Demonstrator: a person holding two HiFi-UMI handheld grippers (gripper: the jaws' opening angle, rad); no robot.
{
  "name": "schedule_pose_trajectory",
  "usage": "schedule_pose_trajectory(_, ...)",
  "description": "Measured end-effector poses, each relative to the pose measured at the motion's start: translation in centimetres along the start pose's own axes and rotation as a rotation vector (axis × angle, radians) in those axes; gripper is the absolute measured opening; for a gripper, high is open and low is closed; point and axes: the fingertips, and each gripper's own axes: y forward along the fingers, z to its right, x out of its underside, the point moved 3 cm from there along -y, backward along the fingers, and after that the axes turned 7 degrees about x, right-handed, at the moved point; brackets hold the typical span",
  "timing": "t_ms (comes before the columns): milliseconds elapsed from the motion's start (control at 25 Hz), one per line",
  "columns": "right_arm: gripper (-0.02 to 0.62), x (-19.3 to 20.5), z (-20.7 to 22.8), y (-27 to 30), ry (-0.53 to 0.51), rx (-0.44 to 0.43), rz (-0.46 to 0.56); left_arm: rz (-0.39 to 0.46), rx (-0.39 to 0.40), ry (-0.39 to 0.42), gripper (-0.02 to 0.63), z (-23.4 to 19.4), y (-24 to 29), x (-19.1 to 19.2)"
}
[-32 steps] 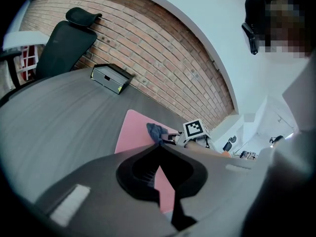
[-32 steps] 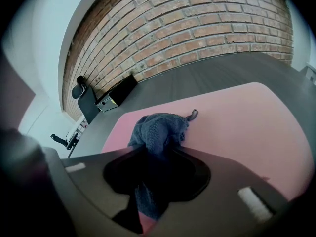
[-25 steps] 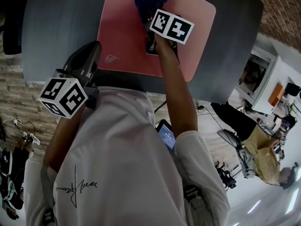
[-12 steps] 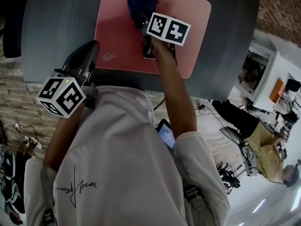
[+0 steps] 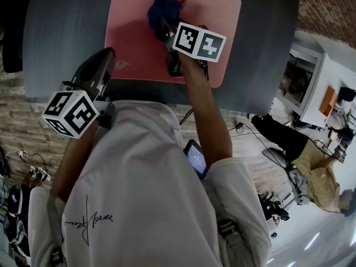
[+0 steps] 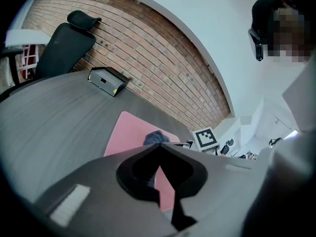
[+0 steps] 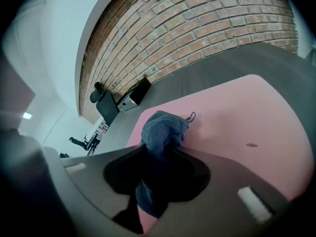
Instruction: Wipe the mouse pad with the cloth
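A pink mouse pad (image 5: 139,38) lies on the dark grey table (image 5: 61,32). My right gripper (image 5: 166,22) is shut on a dark blue cloth (image 5: 161,7), which is bunched and pressed onto the pad's upper middle. In the right gripper view the cloth (image 7: 160,132) sticks out past the jaws onto the pad (image 7: 247,127). My left gripper (image 5: 108,54) hangs over the table's near edge just left of the pad, shut with nothing in it. In the left gripper view the pad (image 6: 126,135) and cloth (image 6: 155,138) lie ahead.
A black box (image 6: 105,80) sits on the far side of the table, with an office chair (image 6: 66,46) beyond it and a brick wall behind. A phone (image 5: 196,158) pokes from the person's pocket. Another person (image 5: 311,166) sits off to the right.
The right gripper has dragged the cloth leftward across the pad. The left gripper has stayed where it was.
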Motion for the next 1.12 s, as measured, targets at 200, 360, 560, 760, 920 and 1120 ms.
schedule_pose_trajectory(200, 0.109, 0.3, -0.3, -2.2, -0.018, -0.019, 0.021, 0.001, 0.006, 0.007, 0.012, 0.7, 0.3, 0.1)
schedule_pose_trajectory(360, 0.107, 0.7, -0.2, -4.2, -0.024, -0.03, 0.045, 0.005, 0.021, 0.016, 0.012, 1.9, 0.9, 0.5)
schedule_pose_trajectory(560, 0.107, 1.1, 0.1, -6.2, -0.036, -0.044, 0.064, 0.012, 0.034, 0.028, 0.012, 2.9, 1.7, 0.7)
schedule_pose_trajectory(760, 0.106, 1.5, -0.3, -8.1, -0.013, -0.079, 0.081, 0.032, 0.057, 0.0, 0.012, 3.5, 2.0, 0.7)
schedule_pose_trajectory(920, 0.103, 1.4, -0.9, -9.7, -0.031, -0.086, 0.106, 0.035, 0.058, 0.027, 0.011, 4.1, 2.3, 0.3)
schedule_pose_trajectory(1120, 0.1, 1.8, -1.6, -12.0, -0.069, -0.105, 0.136, 0.025, 0.056, 0.055, 0.012, 4.9, 2.5, 0.6)
